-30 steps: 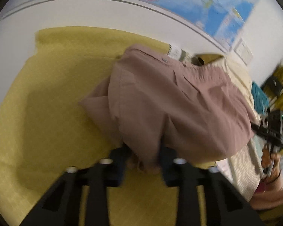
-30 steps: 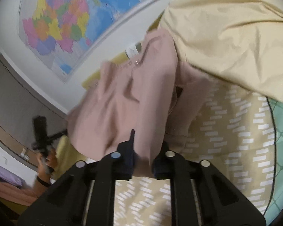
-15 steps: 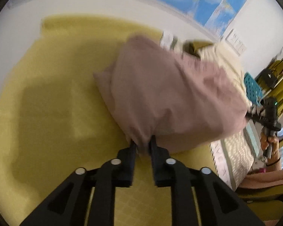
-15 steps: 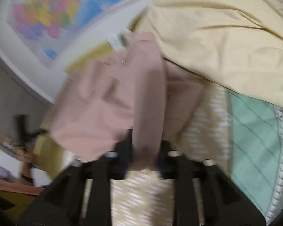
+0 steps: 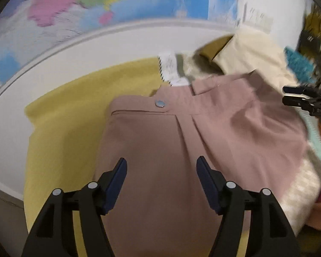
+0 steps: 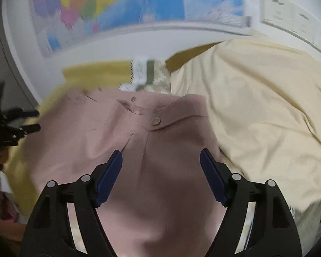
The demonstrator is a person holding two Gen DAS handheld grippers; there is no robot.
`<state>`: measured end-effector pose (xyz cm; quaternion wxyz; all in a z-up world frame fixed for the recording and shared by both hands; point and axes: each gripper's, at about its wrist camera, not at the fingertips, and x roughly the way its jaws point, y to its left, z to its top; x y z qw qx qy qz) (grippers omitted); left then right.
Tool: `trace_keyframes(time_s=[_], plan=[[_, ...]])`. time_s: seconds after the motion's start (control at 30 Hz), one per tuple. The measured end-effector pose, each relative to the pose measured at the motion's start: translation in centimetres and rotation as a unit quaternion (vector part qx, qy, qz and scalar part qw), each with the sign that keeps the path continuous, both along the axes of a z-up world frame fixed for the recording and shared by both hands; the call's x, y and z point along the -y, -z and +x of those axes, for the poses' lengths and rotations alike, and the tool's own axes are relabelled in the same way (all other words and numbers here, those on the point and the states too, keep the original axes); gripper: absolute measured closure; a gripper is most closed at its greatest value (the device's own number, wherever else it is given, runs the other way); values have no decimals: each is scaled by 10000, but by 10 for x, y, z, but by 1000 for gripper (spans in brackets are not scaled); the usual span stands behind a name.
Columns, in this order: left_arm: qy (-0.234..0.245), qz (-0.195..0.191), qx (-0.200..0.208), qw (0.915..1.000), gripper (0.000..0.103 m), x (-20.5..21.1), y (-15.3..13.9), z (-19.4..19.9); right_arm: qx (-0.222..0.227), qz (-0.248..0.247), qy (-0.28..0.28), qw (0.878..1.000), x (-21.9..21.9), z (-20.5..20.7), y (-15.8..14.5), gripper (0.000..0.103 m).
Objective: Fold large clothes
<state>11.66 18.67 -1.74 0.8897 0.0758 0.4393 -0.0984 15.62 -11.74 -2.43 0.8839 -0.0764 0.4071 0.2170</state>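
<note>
My left gripper (image 5: 161, 167) stands wide apart; its jaws have just been opening, and nothing is pinched between the blue pads (image 5: 117, 178). The pink garment (image 5: 182, 150) lies spread below and ahead of it, filling the gap between the two fingers without either pad pressing on it as far as I can see. A round metal snap button (image 5: 159, 103) sits on the garment's band straight ahead of this gripper, with a pleat running from it back toward me. To the left of the gripper the garment rests on a yellow cover (image 5: 60, 128).

My right gripper (image 6: 161, 160) is likewise spread wide, its jaws having just been opening, with no cloth caught in its pads (image 6: 109, 175). The same pink garment (image 6: 139, 171) lies under and ahead of it, and a snap button (image 6: 156, 120) shows just beyond the fingertips. To the right of this gripper a cream-coloured cloth (image 6: 256, 111) is heaped, its edge touching the pink garment. Far ahead of both grippers a small white tag (image 5: 170, 70) lies past the garment's top edge, and a coloured map (image 6: 117, 6) hangs on the wall (image 5: 64, 60) behind; both are blurred.

In the left wrist view my right gripper (image 5: 301, 100) shows at the far right edge, beside the garment's right side. In the right wrist view my left gripper (image 6: 21, 122) shows at the far left edge.
</note>
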Motion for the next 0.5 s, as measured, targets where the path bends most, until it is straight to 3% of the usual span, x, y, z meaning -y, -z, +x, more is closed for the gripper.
trace_keyframes(time_s=[0.07, 0.13, 0.17, 0.2, 0.3, 0.37, 0.5], plan=[[-118, 147, -215, 9996, 38, 1, 14, 18, -70, -213, 75, 9997, -10, 15, 10, 27], [-261, 6, -572, 9980, 40, -3, 27, 39, -222, -295, 56, 9993, -14, 28, 21, 33], [-365, -6, -631, 9973, 45, -6, 32, 47, -225, -357, 101, 9991, -12, 31, 26, 47], [-396, 30, -626, 9972, 58, -9, 34, 50, -222, -398, 144, 9989, -11, 35, 29, 68], [-604, -81, -672, 9959, 103, -21, 37, 59, -146, -278, 96, 9995, -4, 36, 24, 93], [-724, -216, -625, 9952, 103, -25, 36, 64, -44, -231, 98, 9997, 0, 36, 17, 97], [-836, -421, -309, 9951, 103, -34, 24, 54, 236, 367, 304, 9986, 18, 33, -10, 99]])
